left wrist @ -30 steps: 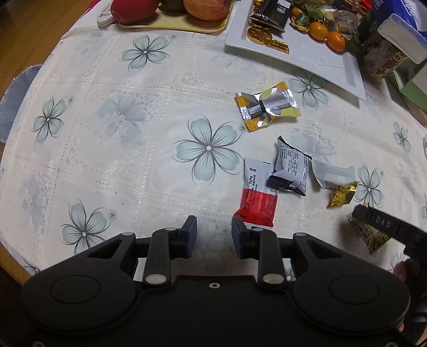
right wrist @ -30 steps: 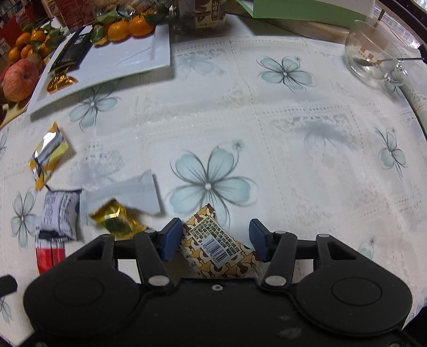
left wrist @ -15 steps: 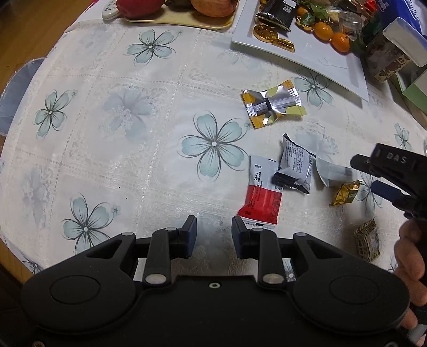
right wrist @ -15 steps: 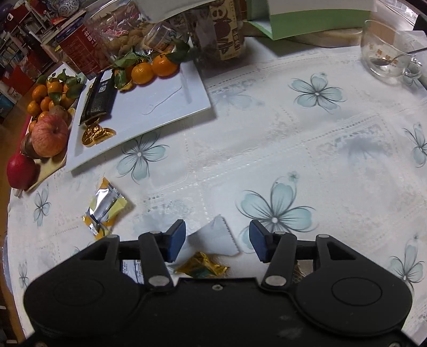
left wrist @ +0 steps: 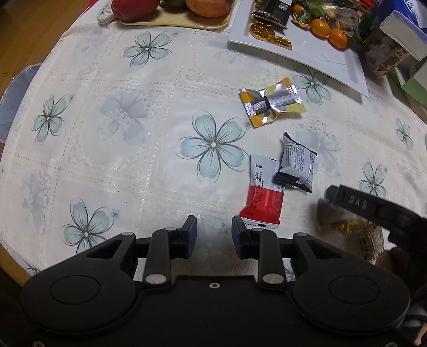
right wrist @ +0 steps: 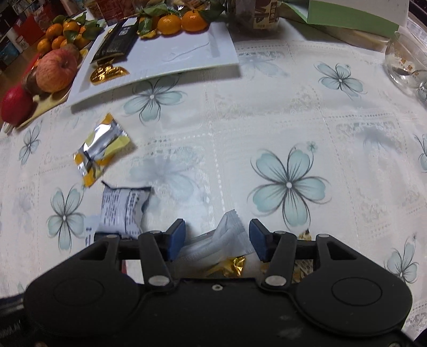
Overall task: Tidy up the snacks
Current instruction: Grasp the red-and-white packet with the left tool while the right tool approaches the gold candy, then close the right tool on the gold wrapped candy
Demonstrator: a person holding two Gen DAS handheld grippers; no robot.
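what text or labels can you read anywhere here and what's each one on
"DAS" on the right gripper's black finger, seen from the left wrist view.
"0g/kg" on the red and white packet; its other print is too small to read.
Grey packet: dense print, too small to read.
Black bar on the white tray: label unreadable.
Brown jar: characters blurred.
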